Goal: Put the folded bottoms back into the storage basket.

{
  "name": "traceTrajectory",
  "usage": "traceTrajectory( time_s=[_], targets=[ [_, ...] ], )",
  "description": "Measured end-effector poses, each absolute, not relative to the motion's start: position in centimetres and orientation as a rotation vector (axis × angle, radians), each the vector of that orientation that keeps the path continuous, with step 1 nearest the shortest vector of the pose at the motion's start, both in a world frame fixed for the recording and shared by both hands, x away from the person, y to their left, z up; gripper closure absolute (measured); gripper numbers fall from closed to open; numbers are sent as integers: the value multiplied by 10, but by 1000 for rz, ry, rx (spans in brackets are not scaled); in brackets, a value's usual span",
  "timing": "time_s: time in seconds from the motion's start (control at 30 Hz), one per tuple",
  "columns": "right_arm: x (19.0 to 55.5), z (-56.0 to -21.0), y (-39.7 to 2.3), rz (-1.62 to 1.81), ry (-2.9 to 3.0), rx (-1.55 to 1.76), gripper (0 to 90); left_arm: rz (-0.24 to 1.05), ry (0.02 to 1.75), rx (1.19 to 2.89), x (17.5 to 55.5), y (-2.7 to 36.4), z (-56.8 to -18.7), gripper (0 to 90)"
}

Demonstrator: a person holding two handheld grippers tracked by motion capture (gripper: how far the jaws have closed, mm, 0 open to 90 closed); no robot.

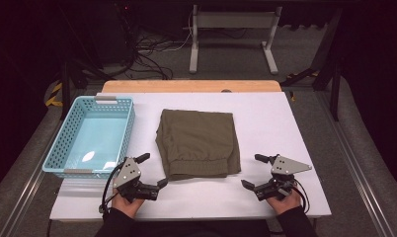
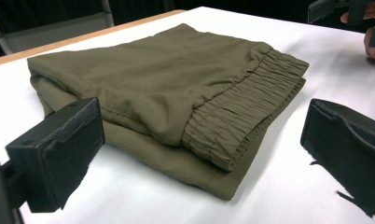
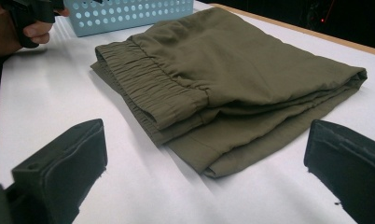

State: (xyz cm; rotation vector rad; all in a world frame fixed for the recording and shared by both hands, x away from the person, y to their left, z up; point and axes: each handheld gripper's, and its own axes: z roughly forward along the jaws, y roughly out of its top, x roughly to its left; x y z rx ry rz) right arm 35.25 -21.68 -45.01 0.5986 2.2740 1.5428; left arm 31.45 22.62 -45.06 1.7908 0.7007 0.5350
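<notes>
At the middle of the high view, on the white desk (image 1: pixel 265 123), lies a folded olive-green garment (image 1: pixel 197 143), its gathered elastic waistband turned toward the bottom edge of the frame. Lower left of it the left hand-held gripper (image 1: pixel 153 170) rests on the desk with its jaws spread wide and nothing between them; lower right, the right hand-held gripper (image 1: pixel 252 171) sits the same way, gaping and empty. Each is near a lower corner of the cloth without touching it. A light-blue perforated basket (image 1: pixel 68 133) stands at the left of the frame, just beside the garment and apart from it. The cloth looks soft, limp and light, stacked in several layers that will likely sag and slide open if lifted from one point. The ribbed waistband (image 2: pixel 241 116) seems the thickest, firmest part, so the two lower corners of that band are probably the surest places to pinch, taking all layers together with both sides at once.
</notes>
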Motion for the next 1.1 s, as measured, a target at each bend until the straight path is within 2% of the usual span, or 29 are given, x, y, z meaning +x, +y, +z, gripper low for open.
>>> traceTrajectory(
  time_s=[0.17,0.47,1.1],
  targets=[
    [352,-450,-216,1532,2276,585,2,486,737,1857,319,222,-444,12],
    [352,-451,-214,1517,2288,591,3,450,708,1860,326,218,-433,11],
    [353,-452,-215,1529,2298,591,3,462,711,1910,348,197,-410,15]
  ],
)
